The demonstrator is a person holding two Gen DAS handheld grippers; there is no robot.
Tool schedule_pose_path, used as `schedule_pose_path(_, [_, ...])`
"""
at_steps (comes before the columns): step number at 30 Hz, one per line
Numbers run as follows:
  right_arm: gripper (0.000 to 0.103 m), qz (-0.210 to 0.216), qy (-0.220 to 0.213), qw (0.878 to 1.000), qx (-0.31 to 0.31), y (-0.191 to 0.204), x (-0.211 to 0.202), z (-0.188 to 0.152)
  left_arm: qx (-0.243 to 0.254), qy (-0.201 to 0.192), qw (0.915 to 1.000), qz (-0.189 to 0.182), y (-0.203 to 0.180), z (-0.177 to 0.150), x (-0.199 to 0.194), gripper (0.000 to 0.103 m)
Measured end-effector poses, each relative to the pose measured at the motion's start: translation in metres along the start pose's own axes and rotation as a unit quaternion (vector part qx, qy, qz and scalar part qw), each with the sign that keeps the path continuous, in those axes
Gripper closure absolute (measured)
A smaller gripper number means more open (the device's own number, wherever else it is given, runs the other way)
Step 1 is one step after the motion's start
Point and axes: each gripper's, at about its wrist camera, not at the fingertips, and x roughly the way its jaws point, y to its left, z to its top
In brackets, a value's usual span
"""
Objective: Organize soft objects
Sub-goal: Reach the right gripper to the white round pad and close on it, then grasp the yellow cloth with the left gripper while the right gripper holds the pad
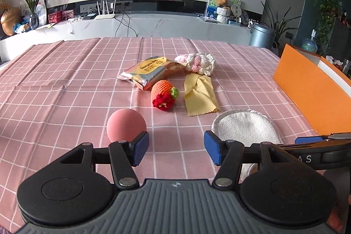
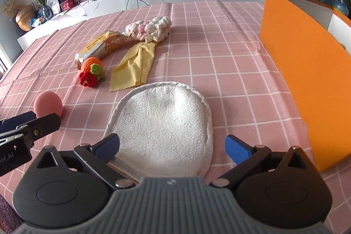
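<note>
On the pink checked tablecloth lie a pink ball (image 1: 126, 124) (image 2: 48, 105), a white round terry pad (image 1: 244, 127) (image 2: 163, 124), a crocheted orange carrot with a red flower (image 1: 164, 94) (image 2: 91, 74), a yellow cloth (image 1: 199, 94) (image 2: 135, 66), a pink-white crochet piece (image 1: 196, 63) (image 2: 151, 29) and a snack packet (image 1: 151, 71) (image 2: 103, 45). My left gripper (image 1: 175, 149) is open, low over the cloth between ball and pad. My right gripper (image 2: 172, 147) is open, its blue fingers either side of the pad's near edge.
An orange open box (image 1: 311, 89) (image 2: 300, 63) stands at the table's right side. Behind the table are a white TV bench, a television, plants and a grey bin (image 1: 261, 35). The left gripper's body shows at the left edge of the right wrist view (image 2: 26, 128).
</note>
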Motion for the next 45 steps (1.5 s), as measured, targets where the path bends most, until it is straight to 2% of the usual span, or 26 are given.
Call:
schedule_pose_path(3, [0.002, 0.021, 0.035, 0.999, 0.029, 0.001, 0.016, 0.002, -0.001, 0.010, 0.9999, 0.002, 0.003, -0.001, 0.007, 0.035])
schedule_pose_path(4, [0.002, 0.015, 0.026, 0.999, 0.025, 0.005, 0.017, 0.002, -0.001, 0.012, 0.9999, 0.004, 0.004, -0.001, 0.008, 0.035])
schedule_pose_path(10, [0.002, -0.016, 0.031, 0.997, -0.069, 0.036, 0.035, 0.003, 0.005, 0.008, 0.9999, 0.013, 0.009, 0.004, 0.011, 0.035])
schedule_pose_path(15, [0.005, -0.012, 0.029, 0.997, -0.072, 0.036, 0.038, 0.007, 0.005, 0.014, 0.9998, 0.012, 0.012, 0.004, 0.016, 0.035])
schedule_pose_path(18, [0.021, -0.012, 0.020, 0.997, -0.071, 0.035, 0.036, 0.011, 0.002, 0.018, 0.9998, 0.009, 0.012, 0.005, 0.020, 0.035])
schedule_pose_path(19, [0.029, -0.011, 0.018, 0.997, -0.074, 0.035, 0.035, 0.012, 0.003, 0.019, 0.9998, 0.008, 0.011, 0.005, 0.021, 0.035])
schedule_pose_path(21, [0.036, -0.005, 0.018, 0.996, -0.087, 0.037, 0.034, 0.013, 0.004, 0.020, 0.9998, 0.006, 0.010, 0.006, 0.023, 0.035])
schedule_pose_path(24, [0.052, 0.008, 0.017, 0.994, -0.105, 0.042, 0.032, 0.013, 0.003, 0.020, 0.9998, 0.004, 0.009, 0.007, 0.025, 0.035])
schedule_pose_path(28, [0.084, 0.031, 0.018, 0.993, -0.115, 0.046, 0.030, 0.012, 0.002, 0.024, 0.9997, 0.007, 0.008, 0.008, 0.028, 0.035])
schedule_pose_path(29, [0.087, 0.036, 0.020, 0.993, -0.112, 0.046, 0.030, 0.012, 0.003, 0.024, 0.9997, 0.008, 0.007, 0.009, 0.028, 0.035])
schedule_pose_path(32, [0.092, 0.039, 0.016, 0.993, -0.113, 0.046, 0.027, 0.012, 0.007, 0.023, 0.9997, 0.009, 0.006, 0.010, 0.026, 0.035])
schedule_pose_path(35, [0.092, 0.035, 0.003, 0.993, -0.115, 0.040, 0.021, 0.015, 0.011, 0.020, 0.9997, -0.002, 0.005, 0.014, 0.025, 0.035])
schedule_pose_path(43, [0.092, 0.015, -0.022, 0.995, -0.094, 0.003, 0.016, 0.042, 0.047, 0.002, 0.9973, -0.056, -0.007, 0.038, 0.040, 0.035])
schedule_pose_path(45, [0.092, 0.014, -0.029, 0.995, -0.096, -0.003, 0.017, 0.050, 0.060, 0.003, 0.9965, -0.059, -0.012, 0.044, 0.050, 0.033])
